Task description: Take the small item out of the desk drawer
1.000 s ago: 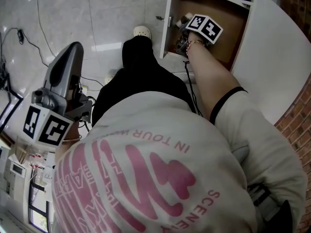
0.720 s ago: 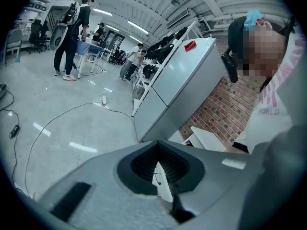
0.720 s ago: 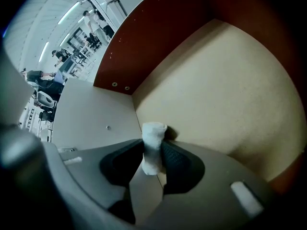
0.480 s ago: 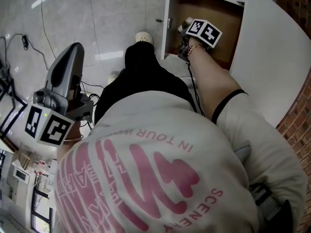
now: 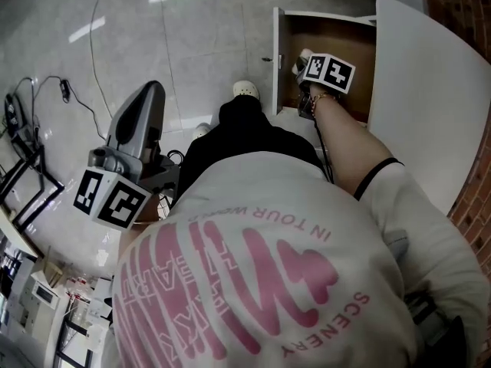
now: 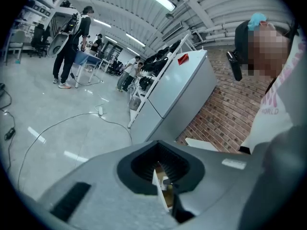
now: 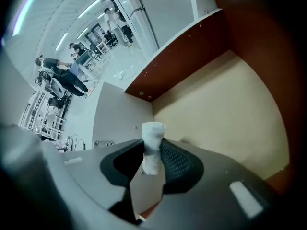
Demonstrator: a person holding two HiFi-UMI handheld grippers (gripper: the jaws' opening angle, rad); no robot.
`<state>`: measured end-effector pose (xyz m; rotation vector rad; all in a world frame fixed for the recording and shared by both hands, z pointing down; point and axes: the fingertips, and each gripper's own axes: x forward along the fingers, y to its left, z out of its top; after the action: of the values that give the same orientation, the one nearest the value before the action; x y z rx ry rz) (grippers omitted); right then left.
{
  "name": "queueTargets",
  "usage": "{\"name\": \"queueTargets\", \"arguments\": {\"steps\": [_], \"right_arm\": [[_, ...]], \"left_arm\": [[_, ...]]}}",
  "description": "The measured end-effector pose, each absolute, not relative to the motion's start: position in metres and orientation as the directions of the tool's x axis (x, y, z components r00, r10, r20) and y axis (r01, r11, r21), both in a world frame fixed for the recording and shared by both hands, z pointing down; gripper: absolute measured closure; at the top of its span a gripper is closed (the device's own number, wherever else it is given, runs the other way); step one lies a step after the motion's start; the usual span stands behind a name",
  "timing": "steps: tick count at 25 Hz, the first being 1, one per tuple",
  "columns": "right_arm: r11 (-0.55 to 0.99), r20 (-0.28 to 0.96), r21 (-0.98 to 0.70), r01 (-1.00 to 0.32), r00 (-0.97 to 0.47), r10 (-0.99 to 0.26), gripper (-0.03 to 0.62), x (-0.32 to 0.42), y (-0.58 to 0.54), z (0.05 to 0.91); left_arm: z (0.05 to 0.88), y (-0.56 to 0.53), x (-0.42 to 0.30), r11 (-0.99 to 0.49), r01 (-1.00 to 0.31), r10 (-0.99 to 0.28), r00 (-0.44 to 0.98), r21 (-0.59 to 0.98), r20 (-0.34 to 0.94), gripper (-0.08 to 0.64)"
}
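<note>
Your right tool (image 7: pixel 153 146) hangs inside the open desk drawer (image 5: pixel 337 44). Its jaws have just drawn in on a small white roll (image 7: pixel 153 131), which stands upright between them. As far as the wide-angle view lets one judge, the roll is clear of the pale drawer floor (image 7: pixel 225 104). Your left tool (image 6: pixel 163 178) is held out over the grey floor (image 5: pixel 192 44), well apart from the drawer, its jaws a narrow slit apart with nothing in them. The step in hand is the lift-out. Hold the squeeze even so the soft-looking roll neither slips nor crushes, and raise it straight up past the brown side wall (image 7: pixel 177 51). Bring it over the white tabletop (image 5: pixel 430 90) only once it has cleared the drawer's rim.
</note>
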<state>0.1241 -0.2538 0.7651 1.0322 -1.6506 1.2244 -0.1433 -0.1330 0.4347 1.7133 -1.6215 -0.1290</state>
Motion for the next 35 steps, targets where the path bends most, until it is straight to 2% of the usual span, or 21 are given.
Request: {"name": "queueTargets", "arguments": {"steps": [15, 22, 35], "right_arm": [[0.193, 0.923, -0.287, -0.938, -0.324, -0.205, 0.466, 0.131, -0.242, 0.713], [0.116, 0.919, -0.264, -0.957, -0.286, -0.271, 0.466, 0.146, -0.226, 0.686], [0.107, 0.880, -0.273, -0.956, -0.293, -0.374, 0.466, 0.116, -0.186, 0.631]], "left_arm": [[0.409, -0.148, -0.141, -0.009, -0.780, -0.922, 0.249, 0.626, 0.297, 0.555], [0.408, -0.143, -0.132, -0.066, -0.741, -0.922, 0.302, 0.669, 0.243, 0.557], [0.363, -0.108, -0.165, -0.137, -0.771, -0.934, 0.309, 0.622, 0.178, 0.557]]}}
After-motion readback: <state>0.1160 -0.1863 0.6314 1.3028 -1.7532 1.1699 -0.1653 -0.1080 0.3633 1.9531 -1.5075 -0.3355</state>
